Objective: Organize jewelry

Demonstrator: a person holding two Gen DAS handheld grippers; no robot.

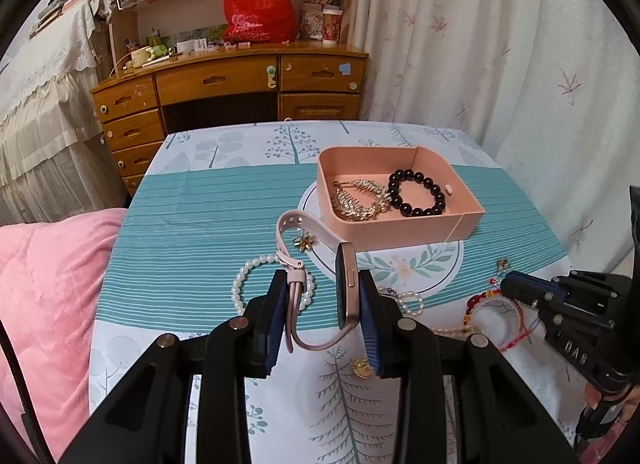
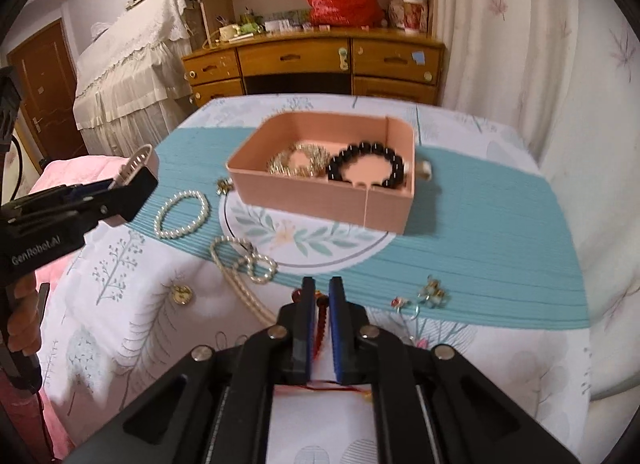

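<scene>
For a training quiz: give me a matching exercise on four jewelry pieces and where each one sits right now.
Things:
1. pink watch
2. black bead bracelet
3. pearl bracelet
4. red bead string

Places:
A. on the cloth, left of the pink box
B. between the right gripper fingers
C. inside the pink box
D. held in the left gripper

Pairs: 1-D, 2-C, 3-A, 4-B

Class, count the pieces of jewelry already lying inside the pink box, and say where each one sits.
2. A gold chain piece lies in the left part of the pink box; a black bead bracelet lies to its right. Smaller items could be hidden beneath them.
</scene>
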